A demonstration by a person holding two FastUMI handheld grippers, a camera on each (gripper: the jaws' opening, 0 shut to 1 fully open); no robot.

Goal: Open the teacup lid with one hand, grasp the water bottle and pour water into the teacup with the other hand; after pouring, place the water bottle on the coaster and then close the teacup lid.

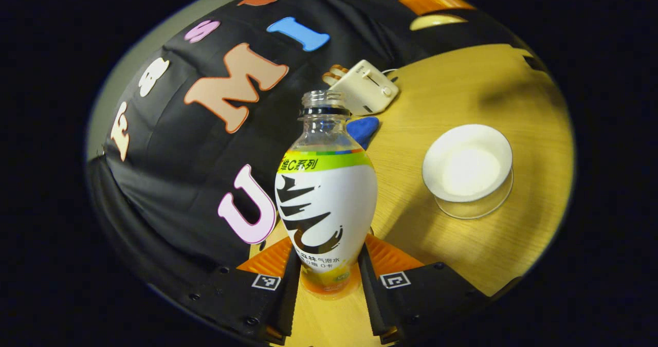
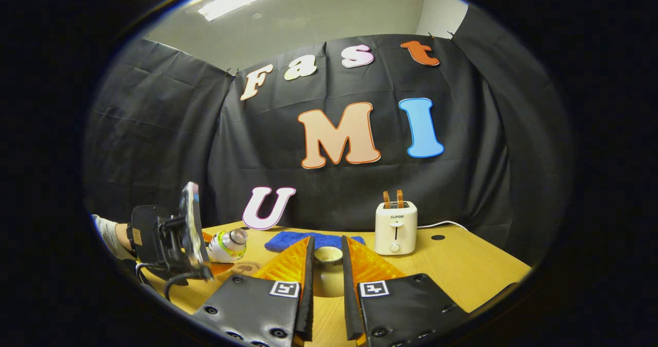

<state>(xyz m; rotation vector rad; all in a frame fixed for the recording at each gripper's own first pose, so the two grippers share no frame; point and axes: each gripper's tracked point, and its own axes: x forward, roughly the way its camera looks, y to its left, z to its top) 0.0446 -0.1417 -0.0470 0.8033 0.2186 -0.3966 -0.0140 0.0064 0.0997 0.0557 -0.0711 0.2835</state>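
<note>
Wooden tabletop [image 1: 462,265] runs across the booth in front of the black cloth wall [image 2: 154,131]. Seen from the right gripper view, the left gripper [image 2: 169,239] sits by the table's left edge with a sleeve [image 2: 108,234] behind it, holding the water bottle [image 2: 229,245] tipped over on its side, mouth toward the middle of the table. Just under the bottle lies a round brown coaster [image 2: 247,268]. Further right a blue cloth [image 2: 288,240] lies along the back edge, and a white toaster [image 2: 395,227] stands beyond it with two slices poking up. The right gripper [image 2: 327,280] has something pale pinched between its two fingers; whether that is the lid I cannot tell for sure. In the left gripper view, the left gripper [image 1: 329,280] is closed on the bottle [image 1: 326,203], both fingers pressing its lower body; the cap is off. To the right of it the white teacup [image 1: 468,164] stands uncovered on the wood, apart from the bottle.
</note>
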